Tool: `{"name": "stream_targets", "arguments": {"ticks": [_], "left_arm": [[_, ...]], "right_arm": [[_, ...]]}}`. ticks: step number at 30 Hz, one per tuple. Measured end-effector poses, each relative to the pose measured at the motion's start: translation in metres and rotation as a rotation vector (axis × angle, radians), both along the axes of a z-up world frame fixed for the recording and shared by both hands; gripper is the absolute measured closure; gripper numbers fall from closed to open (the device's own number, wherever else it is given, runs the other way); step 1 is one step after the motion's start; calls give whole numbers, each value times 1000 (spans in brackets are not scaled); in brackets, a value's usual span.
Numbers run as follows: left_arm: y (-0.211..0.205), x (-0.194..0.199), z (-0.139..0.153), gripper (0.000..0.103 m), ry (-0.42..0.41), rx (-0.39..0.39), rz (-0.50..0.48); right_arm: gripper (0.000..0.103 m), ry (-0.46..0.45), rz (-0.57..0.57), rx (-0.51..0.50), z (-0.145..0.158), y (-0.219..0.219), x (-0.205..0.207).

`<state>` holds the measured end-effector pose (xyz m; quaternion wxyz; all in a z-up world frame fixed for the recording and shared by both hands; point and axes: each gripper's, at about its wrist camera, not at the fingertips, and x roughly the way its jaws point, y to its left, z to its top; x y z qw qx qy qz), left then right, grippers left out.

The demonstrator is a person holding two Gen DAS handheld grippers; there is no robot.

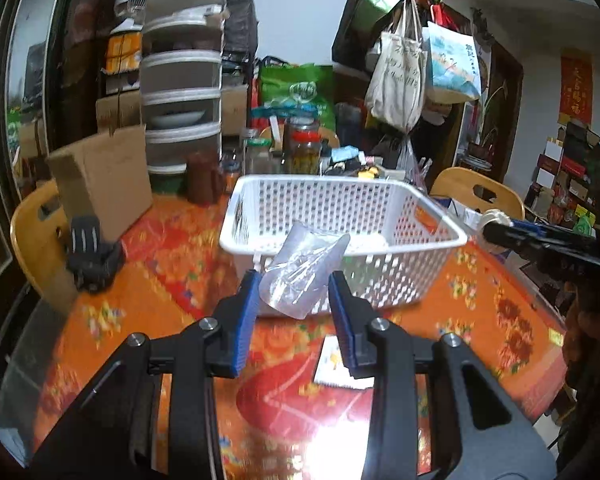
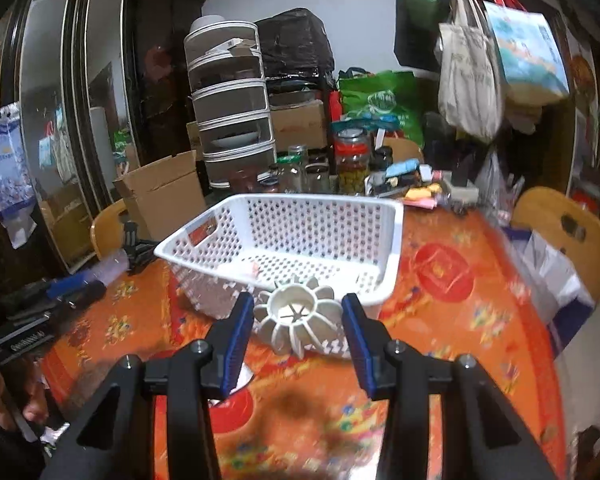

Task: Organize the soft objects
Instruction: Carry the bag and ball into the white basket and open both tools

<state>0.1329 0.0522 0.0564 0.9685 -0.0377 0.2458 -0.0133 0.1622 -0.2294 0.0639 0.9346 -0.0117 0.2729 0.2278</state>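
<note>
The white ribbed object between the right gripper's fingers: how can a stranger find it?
Find the white perforated basket on the orange floral tablecloth. Just before its near rim, between the right gripper fingers, sits the ribbed object: cream, flower-shaped, with a round hollow centre.
</note>
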Motion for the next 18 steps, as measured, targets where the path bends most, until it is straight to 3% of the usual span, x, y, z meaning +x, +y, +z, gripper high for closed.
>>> {"name": "stream_targets", "arguments": {"ticks": [10, 14, 18], "left_arm": [[-13, 69, 51, 70, 18, -9, -44], [-22, 105, 59, 70, 37, 0, -52], [-25, 151, 52, 70, 114, -9, -39]], "right_arm": [[58, 3, 21, -53, 23, 32, 51], [58, 36, 5, -109, 20, 49, 79], [58, 91, -10, -149, 9, 60, 112]]}}
